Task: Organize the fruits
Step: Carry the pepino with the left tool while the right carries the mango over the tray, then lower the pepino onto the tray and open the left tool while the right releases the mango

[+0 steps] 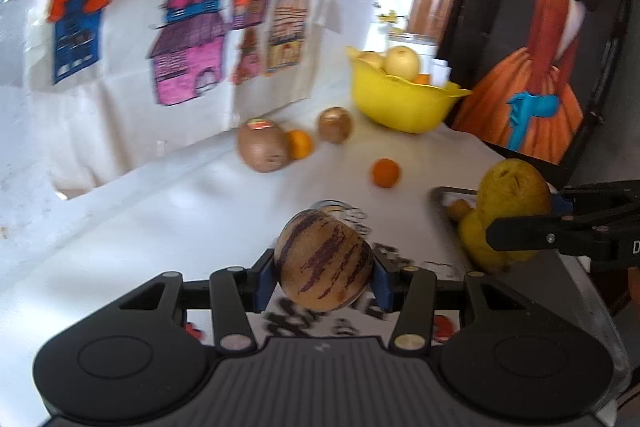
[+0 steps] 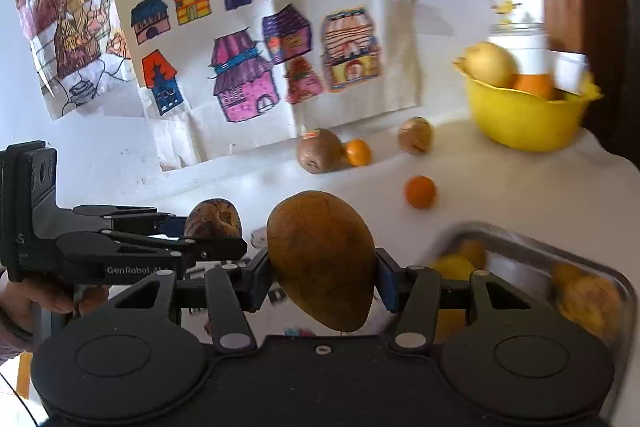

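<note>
Both hands are mid-carry, each with a fruit lifted clear of the white table (image 2: 520,187), so the step in hand looks like the transfer of fruit toward a container, most likely the yellow bowl (image 1: 404,103) that stands at the far end of the table with pale and orange fruit already in it, though the metal tray (image 2: 532,239) near the right side, holding yellow fruit, could equally be the source or the goal. The next move probably calls for bringing each load over the chosen rim and lowering it before the jaws let go, one hand at a time so the two do not crowd. The right gripper (image 2: 322,279) is partly closed, its blue pads pressed on either side of a brownish-green mango (image 2: 320,259) that hangs nose-down. The left gripper (image 1: 324,279) is likewise clamped at moderate width on a striped pepino melon (image 1: 324,263). Two kiwis and two small oranges are loose on the table, well apart from both tools.
</note>
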A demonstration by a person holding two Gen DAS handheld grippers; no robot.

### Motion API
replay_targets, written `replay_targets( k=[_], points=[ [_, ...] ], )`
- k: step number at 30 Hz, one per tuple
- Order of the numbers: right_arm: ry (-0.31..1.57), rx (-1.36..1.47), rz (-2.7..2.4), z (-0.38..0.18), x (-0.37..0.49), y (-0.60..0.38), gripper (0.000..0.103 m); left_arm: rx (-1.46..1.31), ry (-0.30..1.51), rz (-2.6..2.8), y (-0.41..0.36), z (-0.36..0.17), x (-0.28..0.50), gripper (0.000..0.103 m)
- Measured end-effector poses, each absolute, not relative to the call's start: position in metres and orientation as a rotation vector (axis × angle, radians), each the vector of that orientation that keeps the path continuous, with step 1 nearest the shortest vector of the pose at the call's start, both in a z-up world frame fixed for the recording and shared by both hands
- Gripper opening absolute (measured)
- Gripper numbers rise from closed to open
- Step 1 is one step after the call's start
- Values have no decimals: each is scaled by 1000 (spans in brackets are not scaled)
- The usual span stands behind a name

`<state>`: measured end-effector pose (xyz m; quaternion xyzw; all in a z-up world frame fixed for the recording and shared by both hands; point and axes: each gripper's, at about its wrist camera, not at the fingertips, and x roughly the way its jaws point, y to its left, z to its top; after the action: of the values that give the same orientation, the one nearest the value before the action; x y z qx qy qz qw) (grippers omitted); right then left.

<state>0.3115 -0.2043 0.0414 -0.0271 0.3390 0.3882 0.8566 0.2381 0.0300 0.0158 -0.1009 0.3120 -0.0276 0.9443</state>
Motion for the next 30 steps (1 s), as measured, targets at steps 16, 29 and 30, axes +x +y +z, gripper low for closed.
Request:
replay_targets(
  k=[16,29,30],
  points=[
    [695,-117,557,14,271,-312,54,-179,662,-231,-71,18,241,52],
    [613,-181,515,-8,287,-341,54,-84,709,-293,-126,3,246,52],
    [607,-194,516,-8,288,-342,54,-74,710,-291,-128,2,246,52]
  ],
)
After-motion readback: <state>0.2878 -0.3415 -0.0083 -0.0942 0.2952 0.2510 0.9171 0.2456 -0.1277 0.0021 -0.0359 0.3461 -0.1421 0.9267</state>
